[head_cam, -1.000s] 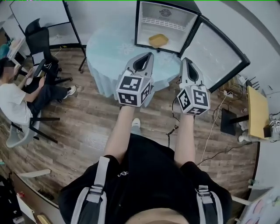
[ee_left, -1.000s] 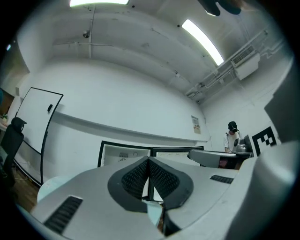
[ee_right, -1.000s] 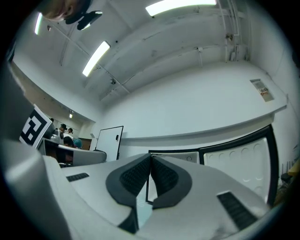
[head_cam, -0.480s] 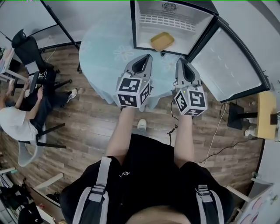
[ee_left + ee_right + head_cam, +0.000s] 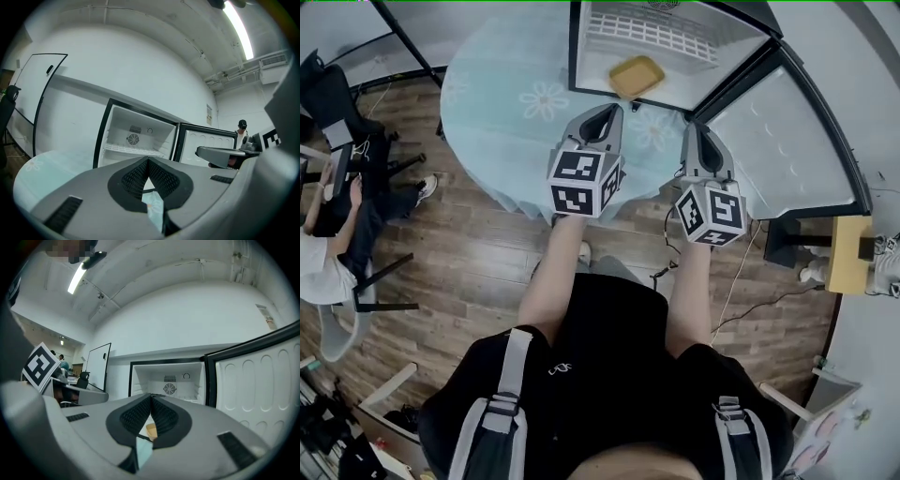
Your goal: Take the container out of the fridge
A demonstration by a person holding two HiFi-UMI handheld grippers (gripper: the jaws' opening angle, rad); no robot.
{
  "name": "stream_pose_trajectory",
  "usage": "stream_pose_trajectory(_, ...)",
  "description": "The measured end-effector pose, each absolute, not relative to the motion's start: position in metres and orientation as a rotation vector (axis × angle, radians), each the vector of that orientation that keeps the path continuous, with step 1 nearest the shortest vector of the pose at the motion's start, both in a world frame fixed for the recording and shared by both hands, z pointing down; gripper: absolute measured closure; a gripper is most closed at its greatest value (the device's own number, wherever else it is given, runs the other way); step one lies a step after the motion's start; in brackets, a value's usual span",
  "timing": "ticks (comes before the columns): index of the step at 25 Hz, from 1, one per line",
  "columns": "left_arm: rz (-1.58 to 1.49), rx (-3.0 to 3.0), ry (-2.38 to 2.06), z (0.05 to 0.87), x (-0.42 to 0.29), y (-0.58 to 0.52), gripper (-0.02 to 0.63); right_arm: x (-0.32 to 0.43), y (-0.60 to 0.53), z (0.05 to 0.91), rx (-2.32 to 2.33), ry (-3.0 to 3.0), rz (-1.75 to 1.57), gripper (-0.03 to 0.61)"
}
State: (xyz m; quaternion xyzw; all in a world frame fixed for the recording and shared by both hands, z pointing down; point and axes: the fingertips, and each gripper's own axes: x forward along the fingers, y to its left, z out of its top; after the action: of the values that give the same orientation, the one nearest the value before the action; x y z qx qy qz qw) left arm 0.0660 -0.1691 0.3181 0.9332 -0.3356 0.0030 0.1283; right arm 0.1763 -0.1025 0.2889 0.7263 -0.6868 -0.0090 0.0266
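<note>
Fridge point(image 5: 675, 37) standing open on the table, door point(image 5: 778, 141) swung wide to the right. The yellow container point(image 5: 636, 77) sits inside on the fridge floor, close to the front edge. Both grippers hover over the pale blue tablecloth point(image 5: 506, 103), noses towards the opening and well short of the container. The left gripper point(image 5: 612, 111) has its jaws pinched together at the tips, with nothing between them. The right gripper point(image 5: 693, 129) is the same, clenched on air. Far left, a person point(image 5: 319, 272) sits in a chair, maybe with a phone, though they're too small to be sure.
</note>
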Motion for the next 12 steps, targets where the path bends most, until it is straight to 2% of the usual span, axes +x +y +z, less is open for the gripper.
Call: stream_pose_trajectory(12,0.022,2.679,-1.062,0.323,0.054,-0.196,0.614,0.163,-0.145,0.292,2.152,-2.251,-0.008,0.575)
